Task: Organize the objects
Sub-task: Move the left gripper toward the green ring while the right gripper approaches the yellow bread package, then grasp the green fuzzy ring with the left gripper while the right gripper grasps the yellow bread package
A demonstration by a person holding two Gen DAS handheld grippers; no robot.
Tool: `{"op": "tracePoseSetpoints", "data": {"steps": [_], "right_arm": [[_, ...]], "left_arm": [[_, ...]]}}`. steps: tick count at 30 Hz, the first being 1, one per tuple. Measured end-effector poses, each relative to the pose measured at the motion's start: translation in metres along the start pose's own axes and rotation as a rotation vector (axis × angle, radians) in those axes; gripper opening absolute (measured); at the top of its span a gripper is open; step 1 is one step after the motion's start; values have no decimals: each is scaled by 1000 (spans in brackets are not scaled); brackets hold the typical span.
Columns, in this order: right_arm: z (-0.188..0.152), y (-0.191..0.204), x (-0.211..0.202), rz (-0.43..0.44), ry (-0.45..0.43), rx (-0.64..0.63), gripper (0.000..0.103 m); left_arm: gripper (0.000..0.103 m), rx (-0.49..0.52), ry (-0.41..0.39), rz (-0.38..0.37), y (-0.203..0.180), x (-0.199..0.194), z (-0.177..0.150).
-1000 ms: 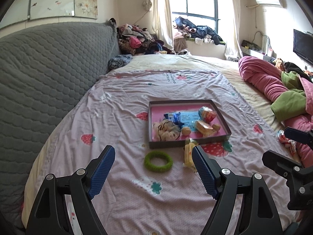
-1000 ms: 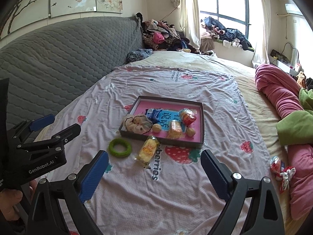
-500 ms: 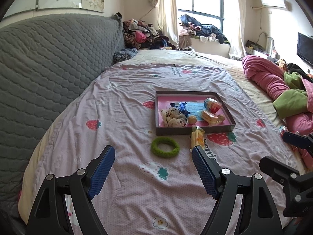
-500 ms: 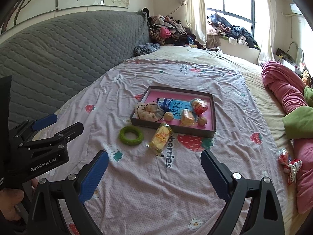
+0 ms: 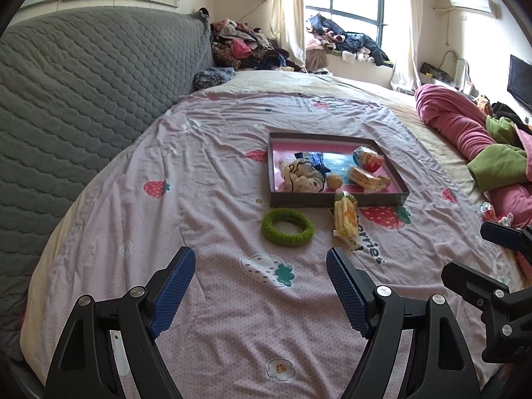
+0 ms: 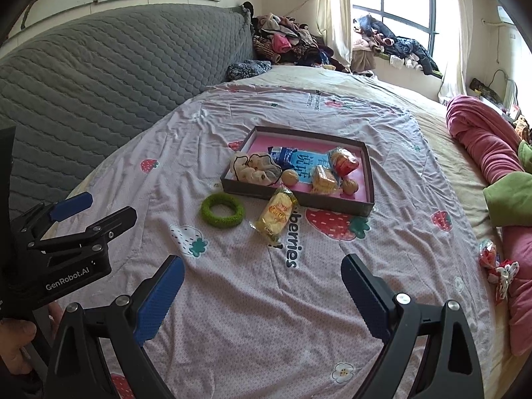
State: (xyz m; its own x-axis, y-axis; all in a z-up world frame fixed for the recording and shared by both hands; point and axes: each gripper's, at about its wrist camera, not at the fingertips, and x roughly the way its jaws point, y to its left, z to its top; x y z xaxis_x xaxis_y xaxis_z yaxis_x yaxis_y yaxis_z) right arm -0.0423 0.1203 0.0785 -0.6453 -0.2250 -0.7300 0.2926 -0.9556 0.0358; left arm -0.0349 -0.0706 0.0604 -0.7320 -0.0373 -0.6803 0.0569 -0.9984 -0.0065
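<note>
A shallow dark tray [image 5: 335, 199] [image 6: 292, 197] with a pink floor lies on the strawberry-print bedspread and holds several snack packets and a beige scrunchie. In front of it lie a green fuzzy ring [image 5: 287, 227] [image 6: 222, 210] and a yellow snack packet [image 5: 345, 222] [image 6: 276, 215], whose far end leans on the tray's near wall. My left gripper [image 5: 260, 291] hangs open above the spread, short of the ring, with nothing between its blue pads. My right gripper [image 6: 262, 297] is open too, nearer than the packet and empty.
A grey quilted headboard [image 5: 83, 99] runs along the left. Rolled pink and green bedding [image 6: 488, 153] lies along the right side, with small wrapped items [image 6: 495, 266] beside it. Clothes are piled by the window [image 5: 345, 43] at the far end.
Both grippers have come down and forward toward the ring and packet, so the tray and objects look larger and nearer. The jaws have stayed equally wide.
</note>
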Motion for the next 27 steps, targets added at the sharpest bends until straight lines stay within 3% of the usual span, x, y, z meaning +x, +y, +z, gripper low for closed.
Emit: {"op": "tracePoseSetpoints", "data": {"steps": [11, 27], "right_arm": [[-3, -1, 48, -23, 54, -2, 96], [-7, -24, 149, -22, 164, 45, 96]], "left_arm": [[82, 17, 72, -15, -4, 54, -9], [82, 7, 167, -28, -8, 155, -3]]}}
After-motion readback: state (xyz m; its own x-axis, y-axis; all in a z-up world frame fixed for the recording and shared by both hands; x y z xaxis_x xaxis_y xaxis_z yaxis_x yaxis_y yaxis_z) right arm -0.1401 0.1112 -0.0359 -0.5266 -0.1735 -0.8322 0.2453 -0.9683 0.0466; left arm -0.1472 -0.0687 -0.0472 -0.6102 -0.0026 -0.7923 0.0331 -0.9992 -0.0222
